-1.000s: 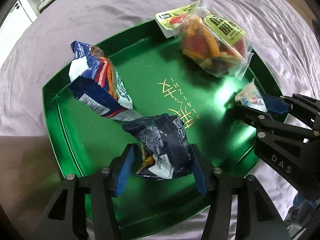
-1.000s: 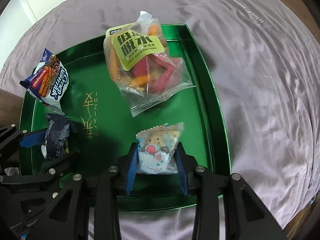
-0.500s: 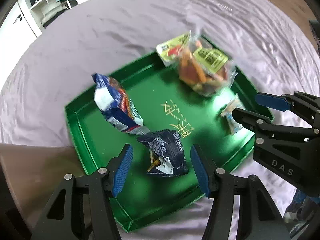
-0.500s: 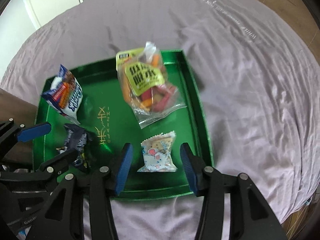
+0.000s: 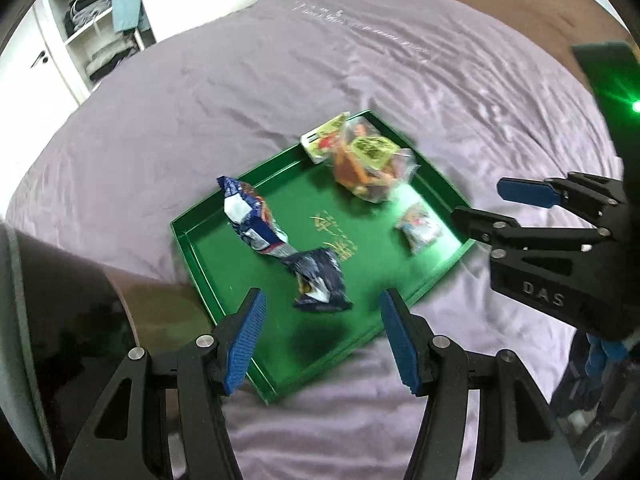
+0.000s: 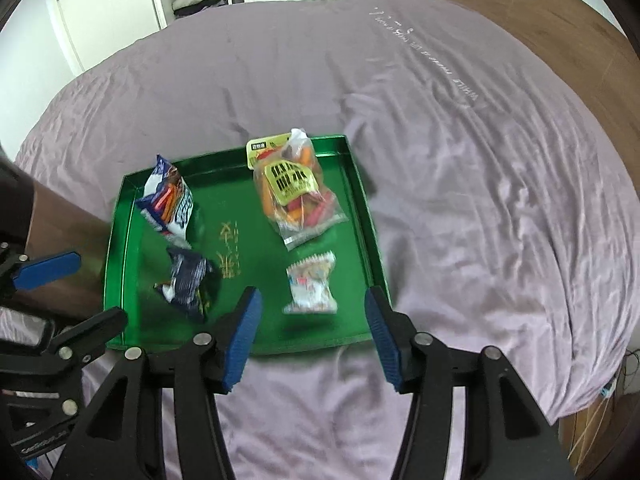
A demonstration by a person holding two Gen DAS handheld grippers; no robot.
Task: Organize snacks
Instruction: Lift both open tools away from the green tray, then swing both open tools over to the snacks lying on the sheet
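A green tray (image 5: 208,264) (image 6: 120,264) lies on a purple bedsheet. In it lie a dark blue packet (image 5: 320,280) (image 6: 188,280), a blue-and-white wafer packet (image 5: 252,216) (image 6: 168,204), a clear bag with a yellow label (image 5: 368,160) (image 6: 296,192) and a small white cartoon packet (image 5: 420,226) (image 6: 312,282). My left gripper (image 5: 324,340) is open and empty, held above the tray's near edge behind the dark packet. My right gripper (image 6: 312,336) is open and empty behind the white packet; it also shows in the left wrist view (image 5: 492,204).
The purple sheet (image 6: 480,184) spreads wide around the tray. A brown wooden edge (image 6: 560,24) lies at the far right, white wardrobe doors and shelves (image 6: 120,8) at the back. A dark object (image 5: 60,320) sits at the left.
Both grippers let go of their packets, opened wide and pulled back and up from the tray. The dark packet and the white packet now lie in the tray.
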